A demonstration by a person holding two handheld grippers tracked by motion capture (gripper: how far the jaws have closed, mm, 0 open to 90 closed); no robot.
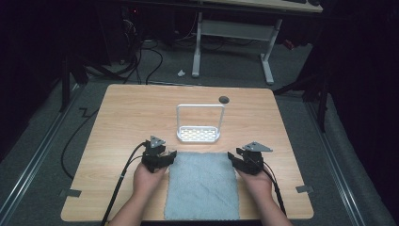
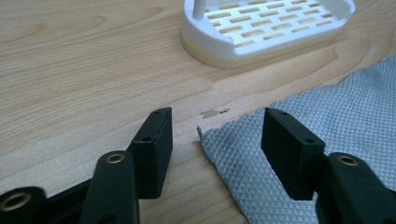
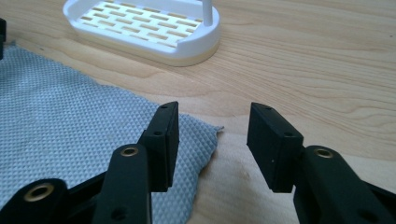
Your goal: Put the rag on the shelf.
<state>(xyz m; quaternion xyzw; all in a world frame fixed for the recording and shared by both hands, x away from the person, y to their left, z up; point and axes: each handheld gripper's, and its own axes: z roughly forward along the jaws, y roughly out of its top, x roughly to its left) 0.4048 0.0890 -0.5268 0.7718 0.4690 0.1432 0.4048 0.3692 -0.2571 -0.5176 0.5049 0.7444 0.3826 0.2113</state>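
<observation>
Two claws [image 1: 165, 157] [image 1: 236, 158] apart, at cloth [image 1: 202, 186] corners | wooden surface [image 1: 131, 113] (white rack [image 1: 198, 133] behind) | dark room, grey floor [image 1: 42, 150]

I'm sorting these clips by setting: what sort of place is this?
Probably a lab or recording workspace, not a home: a light wooden table ringed by dark curtains, black cables on grey carpet, and a white-legged desk behind. On the table lie a grey cloth and a white slotted rack.
</observation>
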